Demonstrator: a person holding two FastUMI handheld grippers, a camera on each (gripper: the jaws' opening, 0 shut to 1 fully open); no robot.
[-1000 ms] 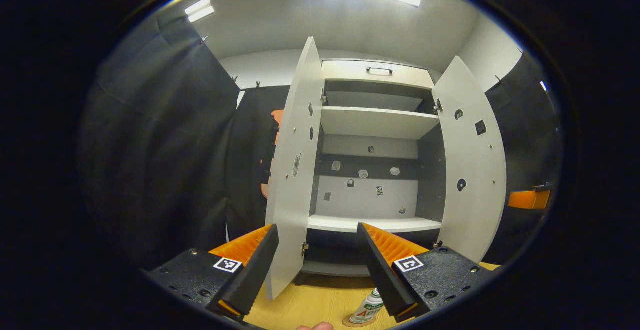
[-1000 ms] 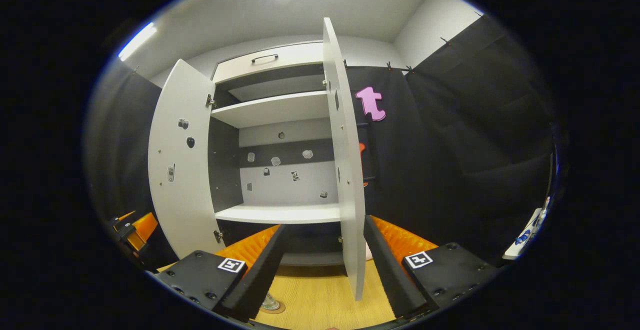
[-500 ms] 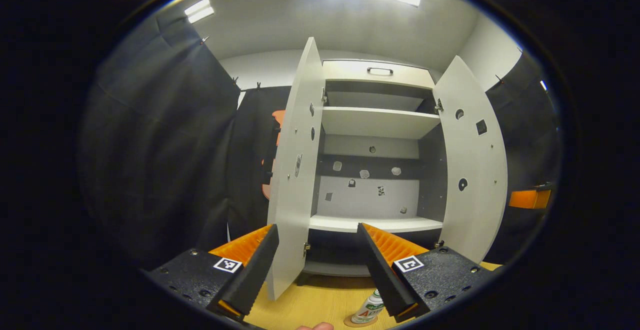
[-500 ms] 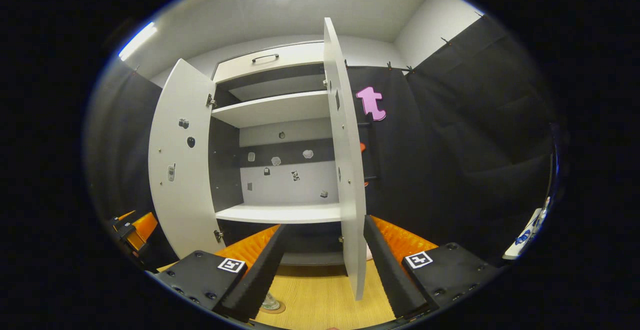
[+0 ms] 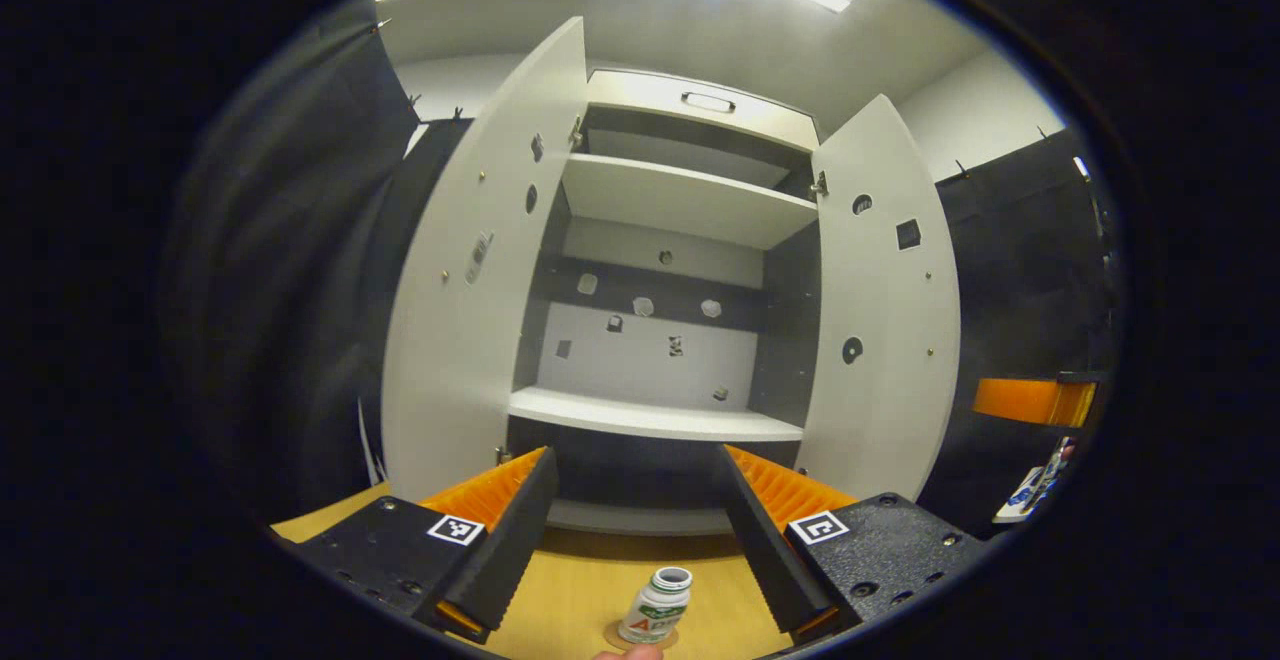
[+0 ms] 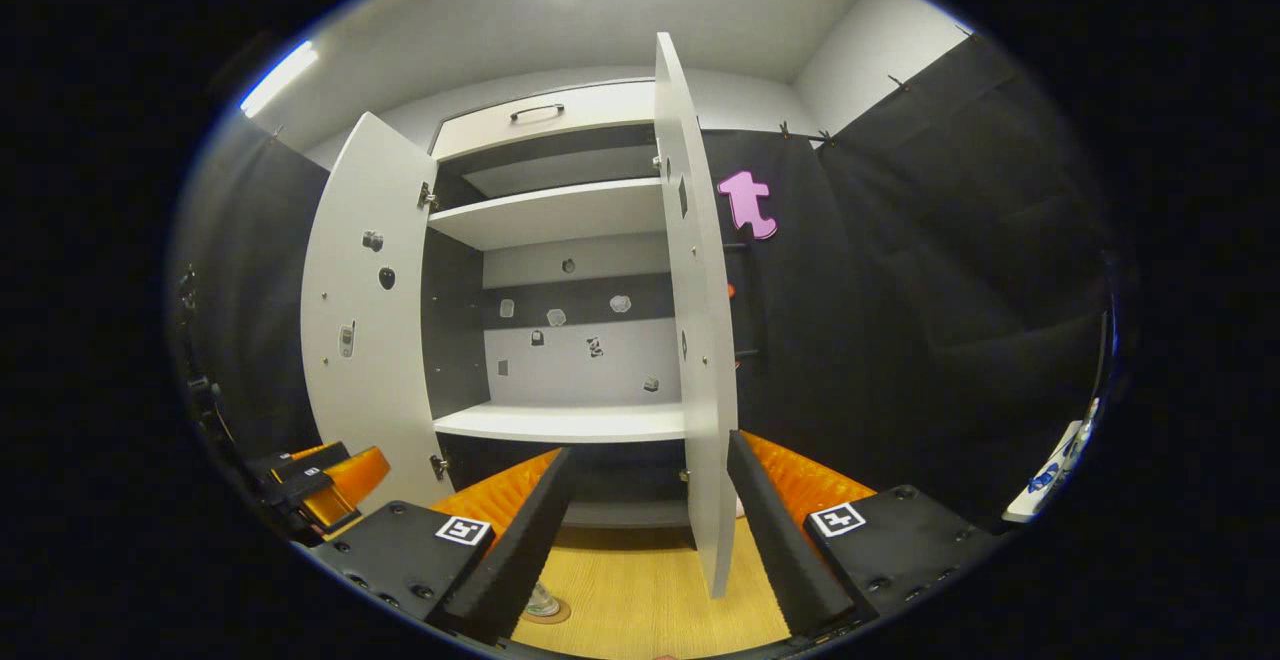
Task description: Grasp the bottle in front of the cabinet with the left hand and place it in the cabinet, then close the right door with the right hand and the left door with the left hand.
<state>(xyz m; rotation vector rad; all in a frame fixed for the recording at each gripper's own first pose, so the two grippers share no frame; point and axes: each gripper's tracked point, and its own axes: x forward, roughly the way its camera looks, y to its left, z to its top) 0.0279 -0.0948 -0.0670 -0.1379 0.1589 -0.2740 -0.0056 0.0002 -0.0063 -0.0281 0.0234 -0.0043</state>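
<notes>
White cabinet (image 5: 660, 380) stands with left door (image 5: 470, 280) and right door (image 5: 885, 310) swung wide. The left hand-held gripper (image 5: 635, 545) is spread, empty, the bottle (image 5: 655, 607) upright on the wood counter (image 5: 580, 590) between its fingers. The right hand-held gripper (image 6: 645, 540) is spread, straddling the right door's edge.

Each gripper is a pair of long wedge-shaped fingers rising from black, pebbled blocks. The left gripper (image 5: 635, 500) has a square black-and-white marker on each block, with small screws at about 7 and 5 o'clock. The right gripper (image 6: 645, 505) looks much the same, with ribbed inner finger faces.
</notes>
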